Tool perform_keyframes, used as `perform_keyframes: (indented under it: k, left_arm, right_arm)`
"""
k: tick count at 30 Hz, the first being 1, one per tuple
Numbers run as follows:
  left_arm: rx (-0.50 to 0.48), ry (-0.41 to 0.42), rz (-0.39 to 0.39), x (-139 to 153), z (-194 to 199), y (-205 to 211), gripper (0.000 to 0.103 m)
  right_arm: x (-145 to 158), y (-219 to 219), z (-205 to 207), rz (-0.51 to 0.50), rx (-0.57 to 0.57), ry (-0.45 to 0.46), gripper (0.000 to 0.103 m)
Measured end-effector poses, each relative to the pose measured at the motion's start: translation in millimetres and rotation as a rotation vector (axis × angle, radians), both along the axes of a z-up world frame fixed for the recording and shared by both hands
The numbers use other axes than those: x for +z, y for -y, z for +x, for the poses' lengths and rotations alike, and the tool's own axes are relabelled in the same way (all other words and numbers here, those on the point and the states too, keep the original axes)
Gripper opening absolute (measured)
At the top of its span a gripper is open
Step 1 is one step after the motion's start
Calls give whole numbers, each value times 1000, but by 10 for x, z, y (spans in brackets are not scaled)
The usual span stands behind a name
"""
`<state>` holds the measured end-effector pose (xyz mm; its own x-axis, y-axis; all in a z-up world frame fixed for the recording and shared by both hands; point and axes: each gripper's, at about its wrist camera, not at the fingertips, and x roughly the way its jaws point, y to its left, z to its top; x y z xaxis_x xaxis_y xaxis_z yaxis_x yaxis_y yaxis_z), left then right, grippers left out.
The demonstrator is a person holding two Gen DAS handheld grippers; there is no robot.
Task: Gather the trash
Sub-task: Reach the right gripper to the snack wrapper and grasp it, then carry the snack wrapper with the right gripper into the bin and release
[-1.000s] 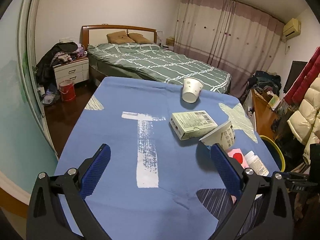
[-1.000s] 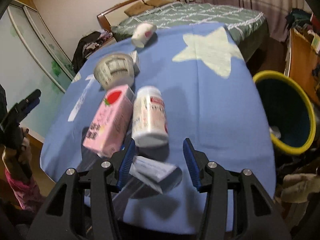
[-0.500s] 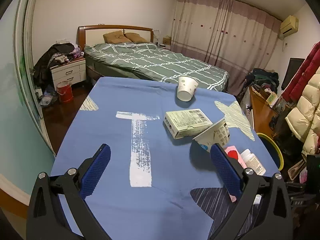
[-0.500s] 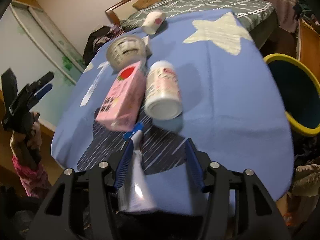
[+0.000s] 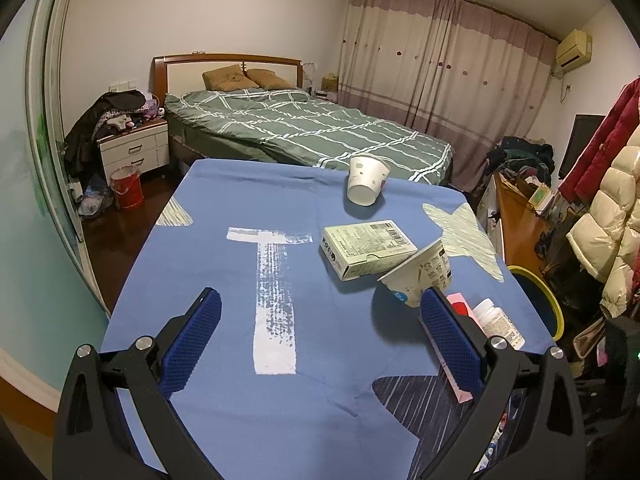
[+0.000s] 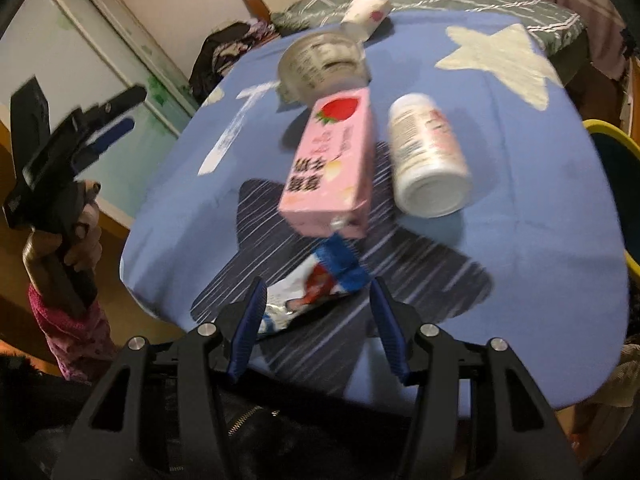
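Observation:
Trash lies on a blue cloth table [image 5: 224,264]. A paper cup [image 5: 366,186], a green-white carton [image 5: 366,248] and a tipped printed cup [image 5: 420,278] lie ahead of my open, empty left gripper [image 5: 316,340]. In the right wrist view a pink strawberry carton [image 6: 332,168], a white bottle [image 6: 428,164] and a blue-white wrapper [image 6: 312,292] lie near the table edge. My right gripper [image 6: 318,326] is open around the wrapper's near end, with a gap on each side. The left gripper also shows in the right wrist view [image 6: 72,148].
A yellow-rimmed bin [image 5: 540,300] stands at the table's right side; it also shows in the right wrist view [image 6: 616,184]. A bed [image 5: 304,132], a nightstand [image 5: 134,150] and a red bucket [image 5: 128,188] are beyond. Coats [image 5: 608,208] hang at right.
My right gripper has pulled back toward the table's near edge and the wrapper now lies flat between its fingers. The left gripper has drifted slightly back.

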<state>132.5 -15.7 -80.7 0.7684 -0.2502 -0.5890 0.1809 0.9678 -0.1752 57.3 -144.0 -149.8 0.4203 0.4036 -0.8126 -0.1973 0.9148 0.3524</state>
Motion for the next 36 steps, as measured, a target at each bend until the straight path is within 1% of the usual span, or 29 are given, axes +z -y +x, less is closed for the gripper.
perform_keyframes:
  k: [5, 8, 9, 10, 11, 12, 14, 18, 23, 26, 28, 29, 31, 33, 35, 36]
  left_arm:
    - [-5, -4, -2, -20, -17, -28, 98]
    - [0, 1, -5, -15, -23, -68, 98]
    - [1, 1, -8, -15, -23, -82, 98]
    - [3, 2, -10, -16, -25, -97, 98]
    - [5, 2, -12, -17, -27, -111, 98]
    - [8, 2, -12, -21, -29, -124, 98]
    - [14, -2, -14, -39, -15, -144, 98]
    - [17, -8, -16, -71, -3, -165, 98]
    - [11, -10, -11, -74, -1, -135, 98]
    - [-1, -13, -7, -77, -4, -82, 98]
    - [-18, -17, -5, -82, -8, -17, 98]
    - [-32, -21, -6, -86, -13, 30, 98]
    - [-63, -28, -4, -105, -30, 133, 98]
    - [-103, -38, 3, -131, -49, 275, 98]
    - [-160, -56, 13, -183, -73, 480, 98]
    - [-177, -62, 16, -199, -88, 551, 98]
  right_arm:
    - [-91, -162, 93, -42, -7, -22, 51]
    - [-103, -278, 126, -94, -14, 12, 52]
    - [-104, -325, 135, -118, -11, 23, 45]
    - [-110, -353, 139, -125, -6, 26, 46]
    - [-110, -386, 138, -122, 6, 30, 45]
    - [-114, -399, 136, -113, 18, 31, 37]
    - [-87, -424, 120, -111, 31, 51, 32]
    - [-13, -362, 96, -78, 24, 72, 30]
    - [195, -215, 17, 9, 52, 100, 30]
    - [337, -92, -13, 26, 39, 132, 30]
    - [434, 90, -1, 2, -18, 169, 30]
    - [480, 228, 24, -19, -68, 187, 31]
    - [567, 590, 108, -96, -198, 233, 31]
    - [591, 871, 190, -154, -303, 246, 31]
    - [591, 1323, 332, -246, -466, 253, 31]
    - [579, 1463, 371, -271, -513, 252, 31]
